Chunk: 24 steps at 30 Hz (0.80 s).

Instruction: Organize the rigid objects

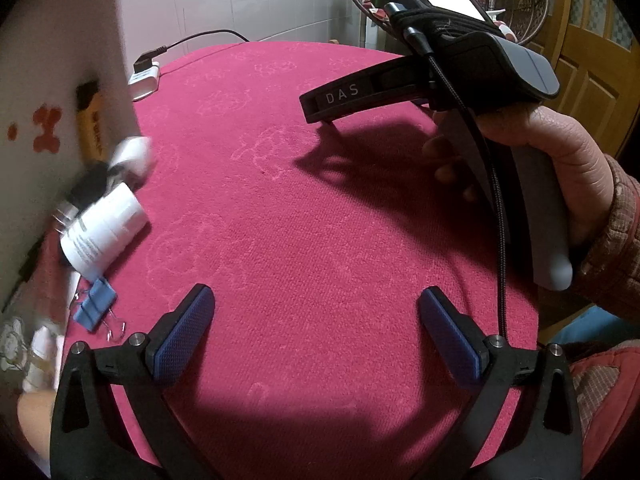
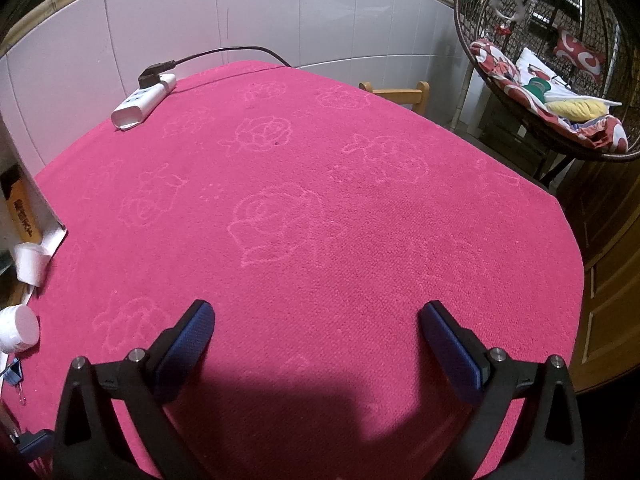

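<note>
While both grippers are hovering over the pink tablecloth (image 2: pixel 320 220) with nothing between their pads, the objects to be organized are sitting in a cluster at the cloth's left edge. The left gripper (image 1: pixel 316 332) is holding its jaws wide apart, and the right gripper (image 2: pixel 316 344) is doing the same; in the left wrist view the right one is also showing from the side, gripped by a hand (image 1: pixel 560 168).

The white pill bottle (image 1: pixel 102 232) is lying on its side just beside a white cardboard box (image 1: pixel 60 60), its long axis running diagonally, with one flat end facing toward the middle of the table and the other toward the box. A smaller white piece (image 1: pixel 134 156), blurred, is sitting just beyond it, and what it is cannot be told. A blue binder clip (image 1: pixel 94 304) is resting near the bottle's nearer end, wire handles pointing toward the left gripper. An orange-and-black item (image 1: pixel 90 120) is standing against the box.

Judging from this layout, the main risk is the bottle rolling: being round and on its side, it is likely to slip away if the pads are closing along its length instead of across its body. The clip is lying low on soft cloth, so the pads could be snagging fabric. A white power strip (image 2: pixel 144 104) with its cable is lying well apart at the far edge.
</note>
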Tool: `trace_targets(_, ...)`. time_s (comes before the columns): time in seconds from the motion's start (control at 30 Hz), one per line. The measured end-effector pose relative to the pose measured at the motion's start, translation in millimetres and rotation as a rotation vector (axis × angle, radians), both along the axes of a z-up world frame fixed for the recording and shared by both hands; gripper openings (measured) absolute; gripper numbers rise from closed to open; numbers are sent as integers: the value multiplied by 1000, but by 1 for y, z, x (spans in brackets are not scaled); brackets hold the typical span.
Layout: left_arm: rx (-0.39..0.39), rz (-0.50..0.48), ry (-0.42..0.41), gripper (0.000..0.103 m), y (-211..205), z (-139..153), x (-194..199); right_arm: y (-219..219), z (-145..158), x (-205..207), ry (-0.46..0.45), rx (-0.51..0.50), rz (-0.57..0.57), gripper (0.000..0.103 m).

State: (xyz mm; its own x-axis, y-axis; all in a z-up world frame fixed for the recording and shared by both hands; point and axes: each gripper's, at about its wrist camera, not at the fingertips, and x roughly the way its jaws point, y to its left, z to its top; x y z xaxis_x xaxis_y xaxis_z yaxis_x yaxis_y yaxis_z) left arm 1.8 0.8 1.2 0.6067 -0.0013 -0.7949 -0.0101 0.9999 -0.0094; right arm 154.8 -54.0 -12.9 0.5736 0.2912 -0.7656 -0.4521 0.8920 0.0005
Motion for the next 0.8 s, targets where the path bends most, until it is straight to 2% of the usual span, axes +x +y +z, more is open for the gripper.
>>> trace_targets(0.8,1,0,-2,103,-1,-1,-1,0,0,0,1,0,0,103)
